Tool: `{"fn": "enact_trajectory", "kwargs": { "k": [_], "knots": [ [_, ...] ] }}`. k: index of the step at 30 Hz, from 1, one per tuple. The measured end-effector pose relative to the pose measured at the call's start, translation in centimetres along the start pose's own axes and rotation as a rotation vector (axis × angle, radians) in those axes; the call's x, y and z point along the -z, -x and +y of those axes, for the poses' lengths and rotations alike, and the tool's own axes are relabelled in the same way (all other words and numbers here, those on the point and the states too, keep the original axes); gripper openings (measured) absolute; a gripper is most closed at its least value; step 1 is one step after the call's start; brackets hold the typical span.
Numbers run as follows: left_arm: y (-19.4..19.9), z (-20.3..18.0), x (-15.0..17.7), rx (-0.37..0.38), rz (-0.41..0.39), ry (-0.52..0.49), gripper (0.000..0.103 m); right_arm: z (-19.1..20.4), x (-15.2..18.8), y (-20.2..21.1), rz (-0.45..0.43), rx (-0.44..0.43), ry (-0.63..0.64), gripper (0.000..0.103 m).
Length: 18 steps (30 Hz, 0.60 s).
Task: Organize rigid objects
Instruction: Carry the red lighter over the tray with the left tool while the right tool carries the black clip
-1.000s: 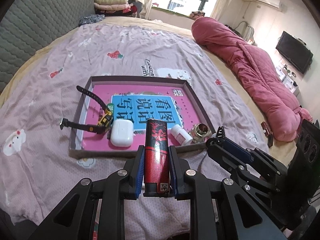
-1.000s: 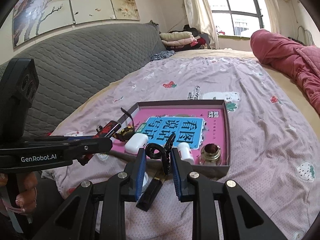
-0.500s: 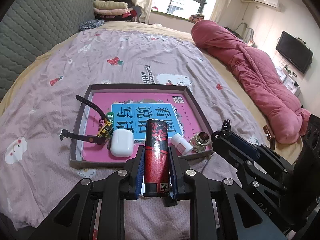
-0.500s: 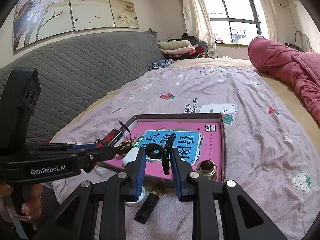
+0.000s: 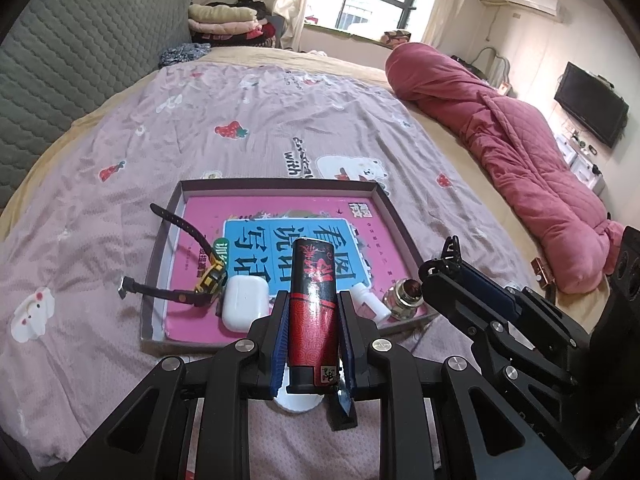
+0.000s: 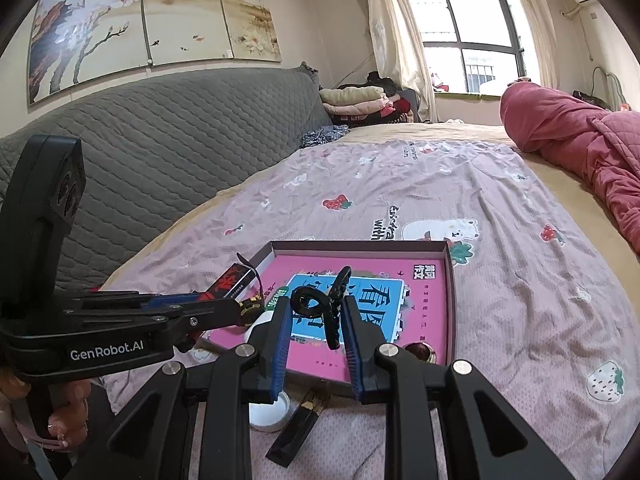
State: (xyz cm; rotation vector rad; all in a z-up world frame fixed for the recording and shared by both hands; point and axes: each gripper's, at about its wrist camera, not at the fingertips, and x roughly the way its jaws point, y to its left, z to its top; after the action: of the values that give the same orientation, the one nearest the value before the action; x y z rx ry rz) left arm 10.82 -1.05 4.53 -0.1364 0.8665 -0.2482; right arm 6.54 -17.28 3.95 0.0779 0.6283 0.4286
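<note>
Left wrist view: the left tongs (image 5: pixel 313 334) are clamped on a red-and-black lighter (image 5: pixel 313 308), its long axis running toward 12 o'clock, rounded end pointing at the shallow box lid (image 5: pixel 280 185) lying just ahead on the bed (image 5: pixel 280 112).

Right wrist view: the right tongs (image 6: pixel 316 328) grip a black hair clip (image 6: pixel 322 306), its long axis tilted toward 1 o'clock. The box lid lies ahead at 12 o'clock, near both hands.
</note>
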Motion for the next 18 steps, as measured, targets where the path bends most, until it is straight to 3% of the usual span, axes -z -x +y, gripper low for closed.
{"fn": "enact_trajectory", "kwargs": {
  "k": [18],
  "knots": [
    [-3.5, 0.4, -1.3, -0.014, 0.024, 0.022, 0.023, -1.4, -0.1, -2.4, 0.026, 0.036, 0.01, 0.025]
  ]
}}
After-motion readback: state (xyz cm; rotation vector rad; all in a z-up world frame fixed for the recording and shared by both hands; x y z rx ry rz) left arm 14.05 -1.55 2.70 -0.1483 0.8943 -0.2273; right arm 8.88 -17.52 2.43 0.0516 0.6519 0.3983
